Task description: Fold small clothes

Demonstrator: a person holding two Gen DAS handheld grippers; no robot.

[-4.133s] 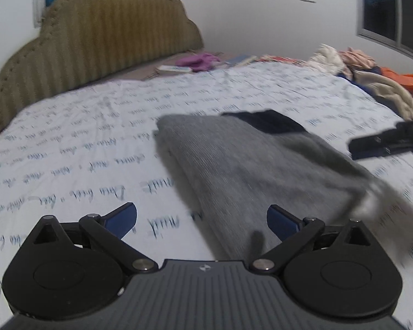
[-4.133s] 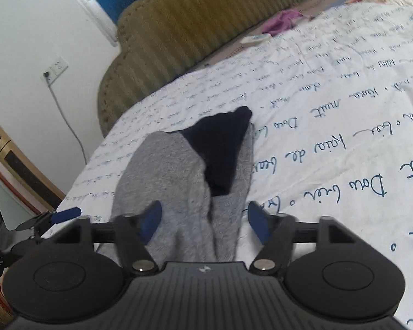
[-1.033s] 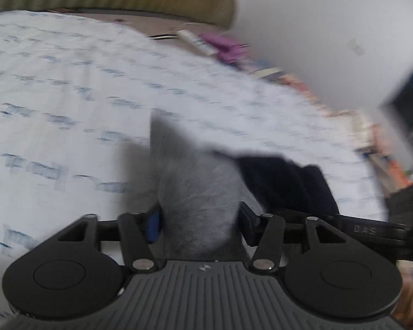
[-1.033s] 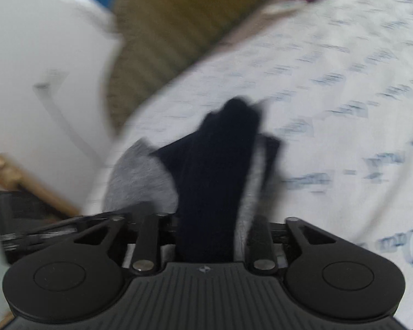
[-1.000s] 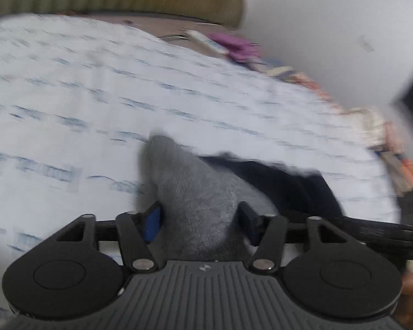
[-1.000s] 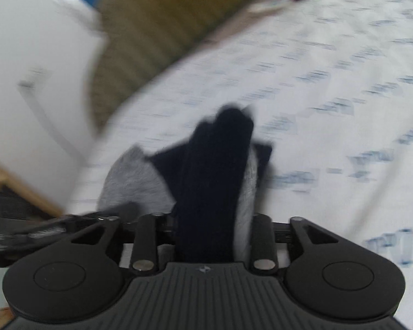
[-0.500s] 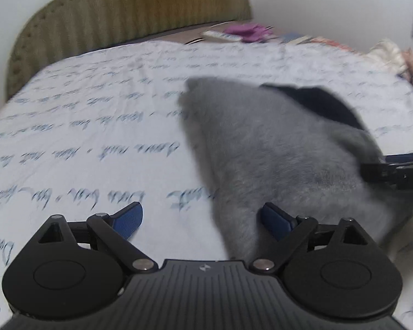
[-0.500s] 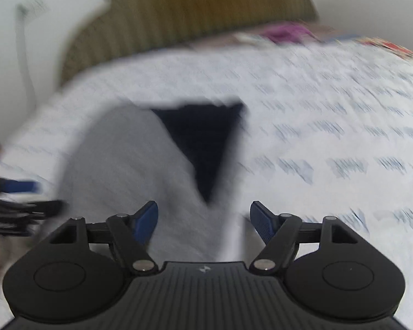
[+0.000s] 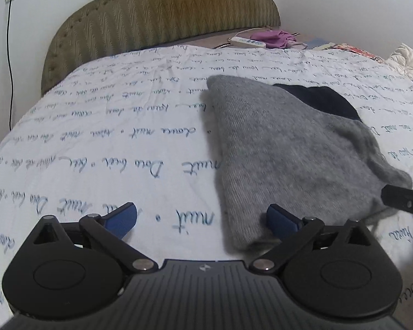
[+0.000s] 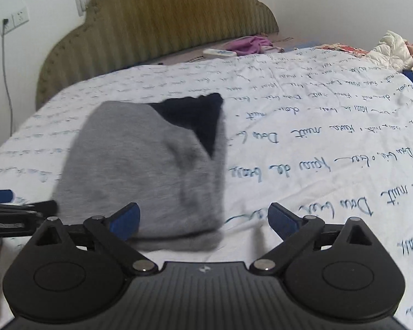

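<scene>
Now | left gripper (image 9: 202, 221) agape | right gripper (image 10: 203, 220) agape | grey garment (image 9: 283, 148) flat on bedsheet (image 9: 110, 137)

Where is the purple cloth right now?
The purple cloth lies far back at the head of the bed, right of the headboard, beside a white power strip.

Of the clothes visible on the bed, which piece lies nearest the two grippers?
The grey garment with the dark navy patch, lying just ahead of both open grippers. The purple cloth sits far back by the headboard, and the cream clothing lies at the far right edge.
</scene>
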